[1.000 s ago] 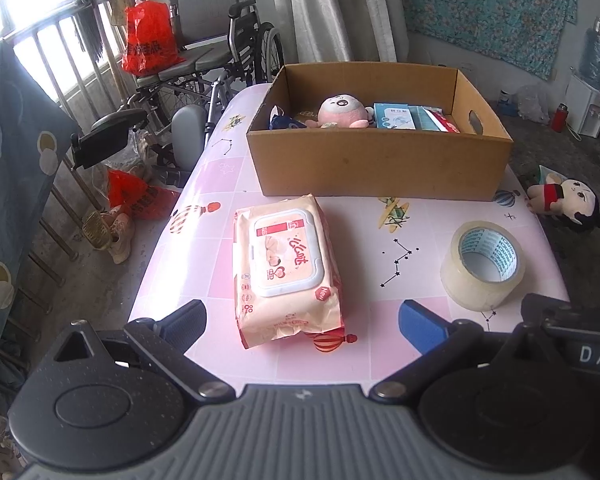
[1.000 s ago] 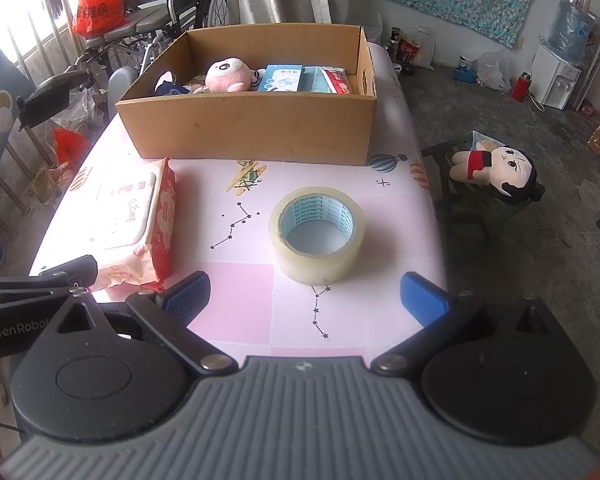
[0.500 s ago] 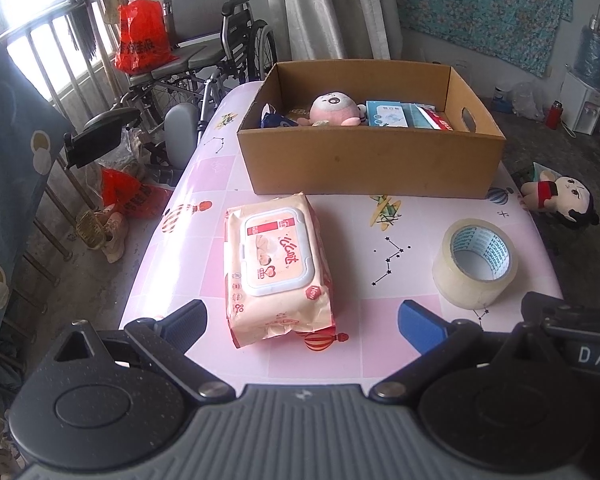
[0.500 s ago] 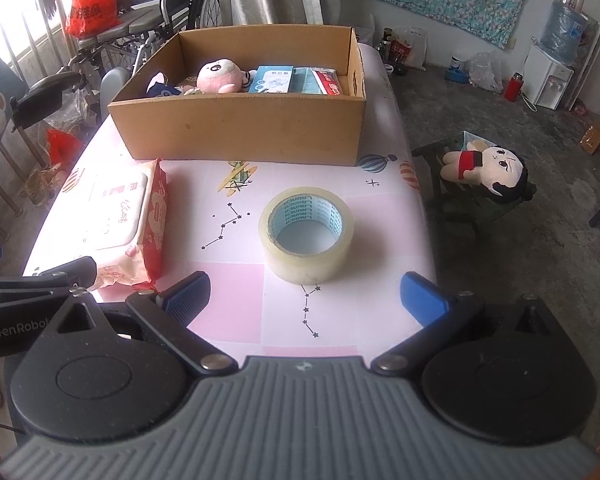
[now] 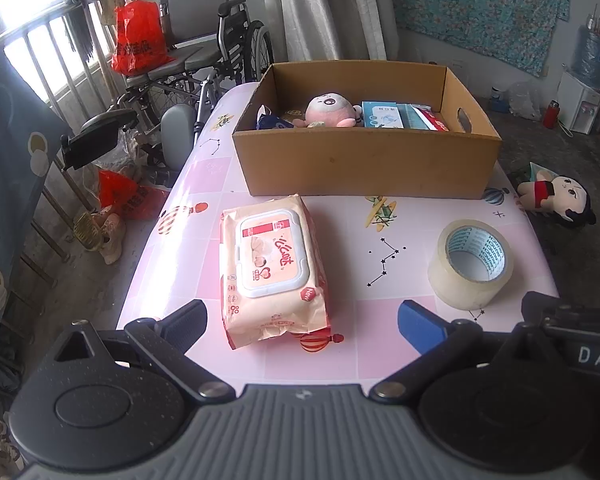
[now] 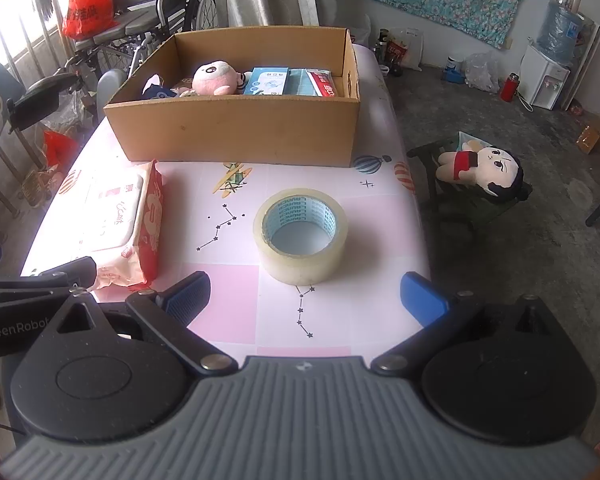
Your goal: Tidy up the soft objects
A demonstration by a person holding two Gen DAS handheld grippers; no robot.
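A pink pack of wet wipes (image 5: 270,264) lies on the pink table (image 5: 204,240), in front of a cardboard box (image 5: 364,160). The pack also shows in the right wrist view (image 6: 116,220). The box (image 6: 240,132) holds a pink plush toy (image 5: 332,110) and tissue packs (image 5: 382,114). My left gripper (image 5: 302,320) is open and empty, just short of the wipes pack. My right gripper (image 6: 304,294) is open and empty, just short of a roll of clear tape (image 6: 300,236). The tape also shows in the left wrist view (image 5: 470,262).
A black-haired doll (image 6: 484,168) lies on a low stool off the table's right edge. A wheelchair (image 5: 204,64) with a red bag (image 5: 138,42) stands at the far left, beside a railing. A water dispenser (image 6: 552,60) stands at the back right.
Both grippers have drawn back and risen slightly, so the table, box, wipes and tape appear a little farther away. Nothing on the table moved.
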